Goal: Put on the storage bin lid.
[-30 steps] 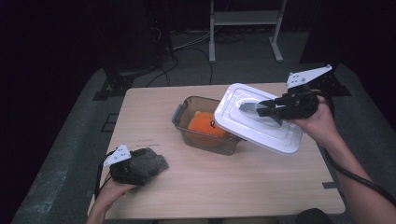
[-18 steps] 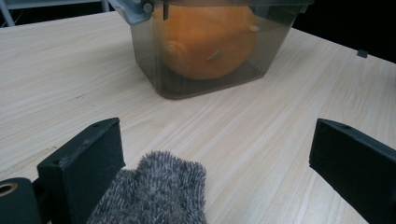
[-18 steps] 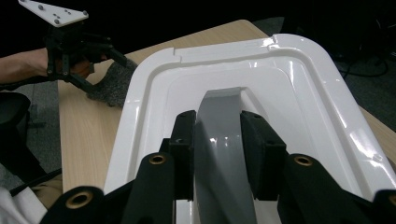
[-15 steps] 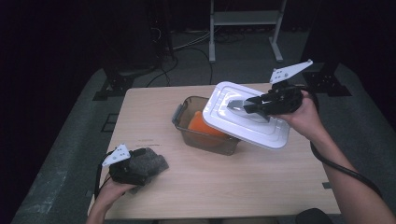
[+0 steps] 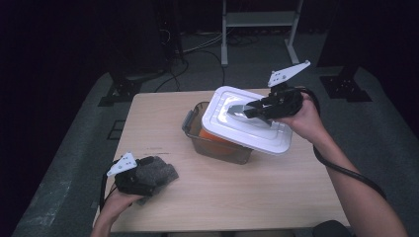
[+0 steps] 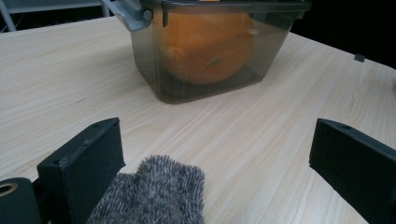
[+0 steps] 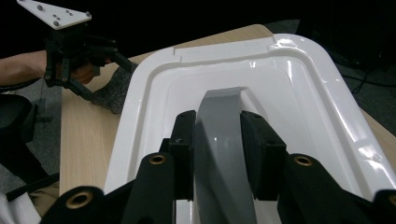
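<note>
From above, the right tongs [image 5: 243, 110] are clamped on the grey handle [image 5: 236, 109] in the middle of the white lid [image 5: 247, 129], which hangs tilted over the smoky clear container [image 5: 217, 145]. The lid covers most of the box, with its near edge lower and sticking out past the box toward the person's right. A bit of the orange fruit [image 5: 207, 134] shows under the lid's left edge. The container stands near the middle of the wooden desk [image 5: 276, 192]. The left tongs [image 5: 158, 170] rest at the near left corner of the desk, well apart from the box, on a grey fuzzy cloth [image 5: 157, 171].

In the left gripper view, the left tongs [image 6: 233, 154] stand wide, with bare desk between the two black jaws. The fuzzy cloth [image 6: 156, 193] lies just beside the left jaw, low in the frame. Beyond them is the container [image 6: 205, 51] with the orange fruit [image 6: 208, 44] inside, a grey latch at its upper left corner.

In the right gripper view, the right tongs [image 7: 217, 140] press from both sides on the grey handle [image 7: 219, 140], narrow around it. The white lid [image 7: 317, 107] spreads out beneath. Farther off are the left tongs [image 7: 100, 95] in the person's hand, with the grey cloth [image 7: 114, 91] at the desk's edge.
</note>
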Available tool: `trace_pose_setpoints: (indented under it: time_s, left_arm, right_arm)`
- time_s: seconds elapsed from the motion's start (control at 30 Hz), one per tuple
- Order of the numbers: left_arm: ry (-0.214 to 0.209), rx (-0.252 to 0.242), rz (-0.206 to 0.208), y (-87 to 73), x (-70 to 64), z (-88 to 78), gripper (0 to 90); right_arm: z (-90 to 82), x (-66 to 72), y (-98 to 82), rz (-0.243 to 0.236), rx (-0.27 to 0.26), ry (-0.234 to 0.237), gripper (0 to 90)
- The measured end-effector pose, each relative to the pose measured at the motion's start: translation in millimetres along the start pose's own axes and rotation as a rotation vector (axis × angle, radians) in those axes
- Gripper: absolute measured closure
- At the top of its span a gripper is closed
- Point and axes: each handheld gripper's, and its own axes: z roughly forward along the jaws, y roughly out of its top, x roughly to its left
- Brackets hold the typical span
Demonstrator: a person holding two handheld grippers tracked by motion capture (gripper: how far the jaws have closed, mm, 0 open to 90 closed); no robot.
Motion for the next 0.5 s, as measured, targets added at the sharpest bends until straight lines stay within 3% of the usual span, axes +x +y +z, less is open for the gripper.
trace_pose_setpoints:
  time_s: [0.5]
  left_arm:
    - [-0.002, -0.001, 0.008, 0.5, -0.4, -0.5, 2.3]
  right_arm:
    - [20.5, -8.0, 2.8, 0.007, 0.006, 0.017, 66.2]
